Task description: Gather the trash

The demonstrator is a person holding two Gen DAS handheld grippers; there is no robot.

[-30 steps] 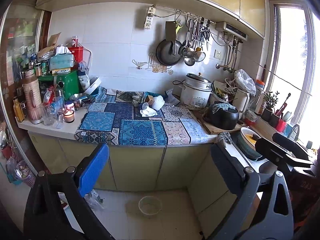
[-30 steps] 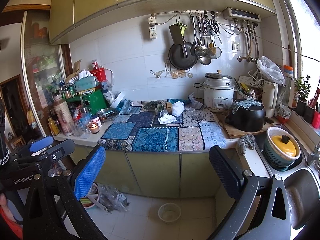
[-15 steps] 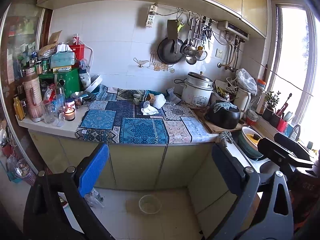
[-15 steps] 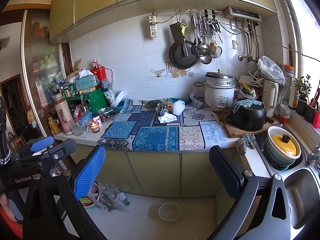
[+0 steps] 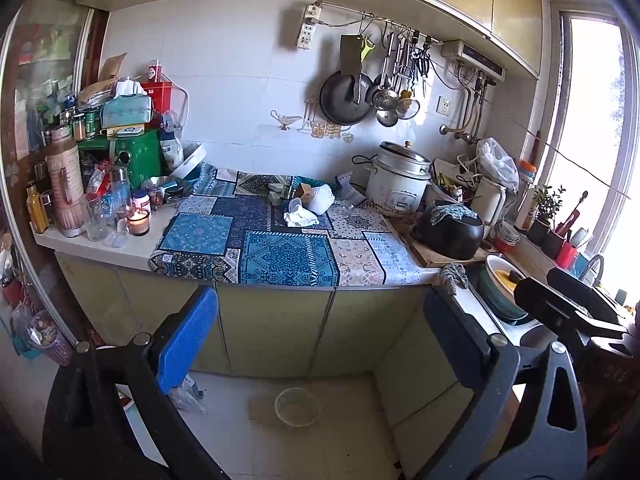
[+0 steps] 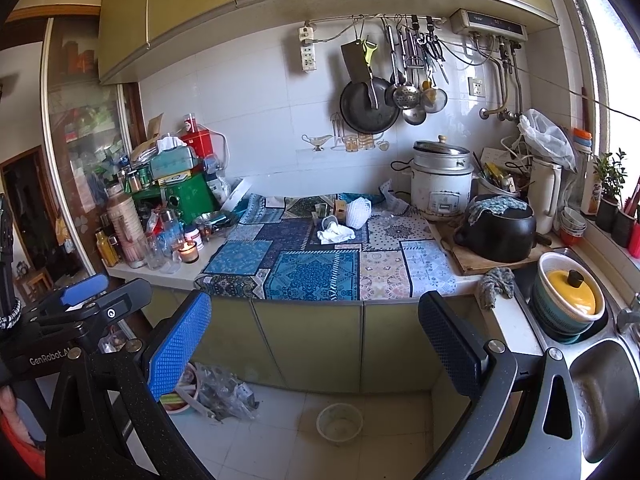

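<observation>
Loose trash lies at the back of the patchwork cloth on the counter: a crumpled white tissue, a white foam net, a tipped small cup, a small carton and a clear wrapper. My left gripper hangs open well short of the counter, level with the cabinet doors. Beside it my right gripper is open too, holding nothing. A plastic bowl sits on the floor tiles below.
Bottles, jars and a lit candle crowd the counter's left end. A rice cooker, a black pot on a board and a sink stand to the right. Pans and utensils hang on the wall. A plastic bag lies on the floor.
Both views have shifted slightly toward the counter and up. Both grippers stay open and nothing on the counter has moved.
</observation>
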